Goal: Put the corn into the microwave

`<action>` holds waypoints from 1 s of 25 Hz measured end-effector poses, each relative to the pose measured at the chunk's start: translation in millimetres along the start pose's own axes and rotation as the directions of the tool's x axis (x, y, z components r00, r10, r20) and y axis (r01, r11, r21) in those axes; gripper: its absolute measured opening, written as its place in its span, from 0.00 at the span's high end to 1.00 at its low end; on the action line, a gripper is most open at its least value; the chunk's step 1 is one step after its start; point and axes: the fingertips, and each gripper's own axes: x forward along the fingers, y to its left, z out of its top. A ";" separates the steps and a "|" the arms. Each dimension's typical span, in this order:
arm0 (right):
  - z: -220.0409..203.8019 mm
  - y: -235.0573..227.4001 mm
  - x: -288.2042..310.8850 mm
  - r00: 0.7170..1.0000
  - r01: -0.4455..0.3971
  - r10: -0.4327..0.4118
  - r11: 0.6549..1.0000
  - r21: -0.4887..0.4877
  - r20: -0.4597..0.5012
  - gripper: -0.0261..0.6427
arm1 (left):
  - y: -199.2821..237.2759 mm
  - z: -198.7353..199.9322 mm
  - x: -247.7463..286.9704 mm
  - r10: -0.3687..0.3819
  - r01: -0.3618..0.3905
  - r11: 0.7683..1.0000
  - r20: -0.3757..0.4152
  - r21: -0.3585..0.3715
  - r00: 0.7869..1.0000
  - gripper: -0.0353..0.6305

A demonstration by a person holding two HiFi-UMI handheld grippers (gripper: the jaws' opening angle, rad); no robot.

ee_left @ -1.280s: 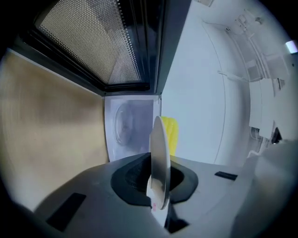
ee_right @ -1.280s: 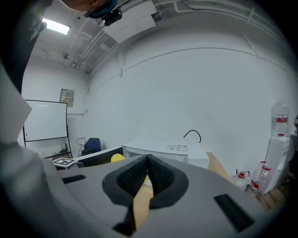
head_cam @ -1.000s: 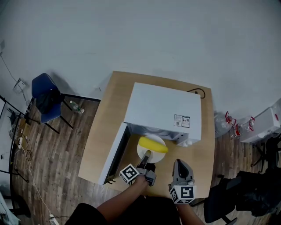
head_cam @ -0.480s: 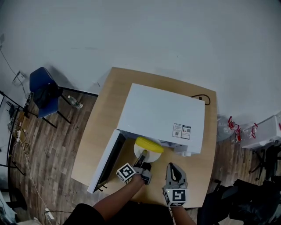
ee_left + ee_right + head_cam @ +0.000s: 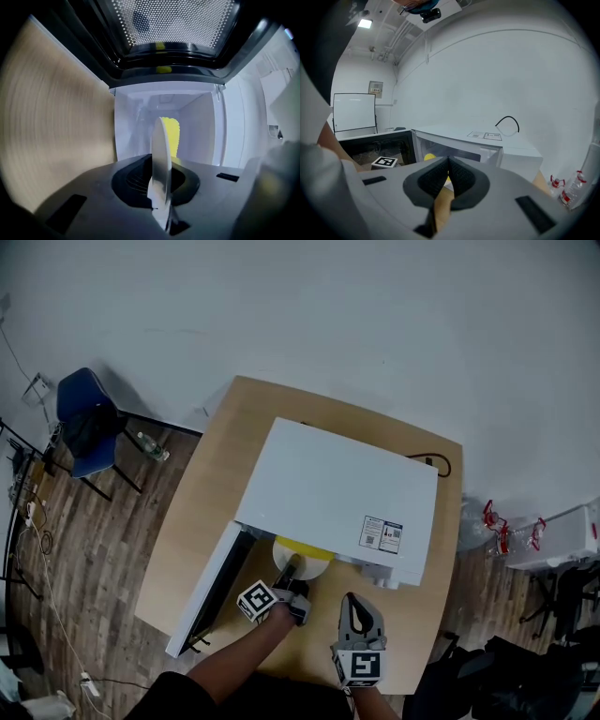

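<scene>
While tight on the plate of corn, left tool at microwave, right tool closed; wooden table, plank floor.

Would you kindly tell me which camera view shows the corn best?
The left gripper view: the corn shows close up, on the plate that the left gripper grips edge-on, facing the open microwave. The head view shows only a yellow strip beneath the microwave's top edge; the right gripper view only a small yellow patch inside the microwave.

Office-like room, whiteboard, blue chair
</scene>
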 end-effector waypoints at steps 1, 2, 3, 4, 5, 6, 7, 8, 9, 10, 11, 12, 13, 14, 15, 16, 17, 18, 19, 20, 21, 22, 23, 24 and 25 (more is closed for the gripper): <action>-1.1 0.6 1.1 1.000 -0.002 0.002 1.000 0.009 -0.002 0.87 | 3.0 0.3 2.8 0.013 -0.013 1.000 0.001 0.002 1.000 0.92; -1.7 1.2 2.8 1.000 -0.004 0.004 1.000 0.016 -0.001 0.87 | 5.7 0.1 5.9 0.031 -0.031 0.999 0.003 0.005 1.000 0.92; -2.7 2.3 4.6 1.000 -0.010 0.010 1.000 0.014 -0.001 0.87 | 7.8 -0.1 8.3 0.052 -0.052 0.999 0.007 0.004 0.999 0.92; -5.7 3.9 6.0 1.000 -0.018 0.018 1.000 0.002 -0.009 0.87 | 9.3 -0.1 9.8 0.068 -0.068 0.998 0.012 -0.001 0.998 0.92; -9.8 5.7 6.6 0.999 -0.025 0.025 1.000 -0.008 -0.023 0.87 | 10.4 0.3 10.6 0.077 -0.077 0.997 0.019 -0.009 0.997 0.92; -13.2 6.8 6.7 0.999 -0.028 0.028 1.000 -0.008 -0.036 0.87 | 11.5 0.7 11.4 0.083 -0.082 0.996 0.025 -0.017 0.996 0.92; -15.9 7.0 6.5 0.999 -0.027 0.027 1.000 -0.005 -0.043 0.87 | 12.6 0.8 12.4 0.089 -0.088 0.996 0.029 -0.022 0.996 0.92; -18.2 6.3 6.1 0.999 -0.026 0.026 1.000 -0.002 -0.048 0.87 | 13.8 0.8 13.9 0.096 -0.095 0.995 0.033 -0.023 0.995 0.92; -19.6 5.3 5.7 0.998 -0.024 0.024 1.000 0.000 -0.051 0.87 | 14.8 0.9 15.6 0.101 -0.100 0.995 0.036 -0.021 0.994 0.92; -20.9 4.3 5.6 0.998 -0.023 0.023 1.000 0.001 -0.055 0.87 | 15.1 1.2 17.4 0.103 -0.102 0.995 0.040 -0.016 0.994 0.92; -22.6 3.5 5.5 0.998 -0.023 0.023 1.000 0.003 -0.062 0.87 | 14.7 1.7 19.2 0.103 -0.102 0.995 0.046 -0.010 0.994 0.92; -25.0 2.7 5.6 0.997 -0.022 0.022 1.000 0.004 -0.076 0.87 | 14.1 2.5 21.2 0.102 -0.102 0.995 0.054 -0.006 0.993 0.92; -28.0 1.7 5.7 0.995 -0.021 0.021 1.000 0.006 -0.095 0.87 | 14.0 2.8 23.4 0.101 -0.100 0.995 0.064 -0.007 0.993 0.92; -31.6 0.6 5.7 0.993 -0.018 0.019 1.000 0.009 -0.114 0.87 | 14.9 2.4 25.9 0.102 -0.101 0.995 0.072 -0.015 0.992 0.92; -34.7 -0.2 5.8 0.992 -0.016 0.017 1.000 0.012 -0.126 0.87 | 16.8 1.2 28.2 0.108 -0.107 0.994 0.076 -0.024 0.991 0.92; -36.7 -0.6 5.9 0.991 -0.015 0.017 1.000 0.015 -0.131 0.87 | 19.5 -0.3 30.5 0.120 -0.118 0.993 0.077 -0.033 0.990 0.92; -37.7 -0.7 6.0 0.992 -0.015 0.017 1.000 0.016 -0.128 0.87 | 22.7 -1.6 32.4 0.134 -0.132 0.991 0.076 -0.038 0.988 0.92; -38.3 -0.5 6.2 0.993 -0.017 0.018 1.000 0.016 -0.118 0.87 | 25.6 -2.2 34.1 0.146 -0.143 0.989 0.078 -0.042 0.986 0.92; -38.7 -0.1 6.4 0.994 -0.018 0.020 1.000 0.016 -0.104 0.87 | 27.6 -2.2 35.5 0.152 -0.149 0.988 0.080 -0.044 0.985 0.92; -39.0 0.4 6.4 0.995 -0.020 0.021 1.000 0.016 -0.094 0.87 | 28.4 -2.0 36.7 0.154 -0.151 0.988 0.080 -0.043 0.985 0.92; -39.0 0.8 6.1 0.996 -0.020 0.021 1.000 0.019 -0.089 0.87 | 28.4 -1.9 37.6 0.156 -0.154 0.987 0.078 -0.037 0.985 0.92; -38.9 0.9 5.7 0.996 -0.019 0.021 1.000 0.023 -0.088 0.87 | 28.1 -2.0 38.4 0.160 -0.158 0.987 0.073 -0.026 0.984 0.92; -39.3 0.9 5.2 0.996 -0.017 0.020 0.999 0.028 -0.090 0.87 | 27.7 -2.2 39.0 0.165 -0.164 0.986 0.067 -0.012 0.984 0.92; -40.2 0.8 4.5 0.996 -0.015 0.018 0.999 0.033 -0.093 0.87 | 27.3 -2.3 39.4 0.171 -0.171 0.985 0.061 0.002 0.983 0.92; -41.4 0.7 3.8 0.995 -0.014 0.017 0.999 0.035 -0.096 0.87 | 27.0 -2.4 39.4 0.176 -0.178 0.984 0.056 0.014 0.983 0.92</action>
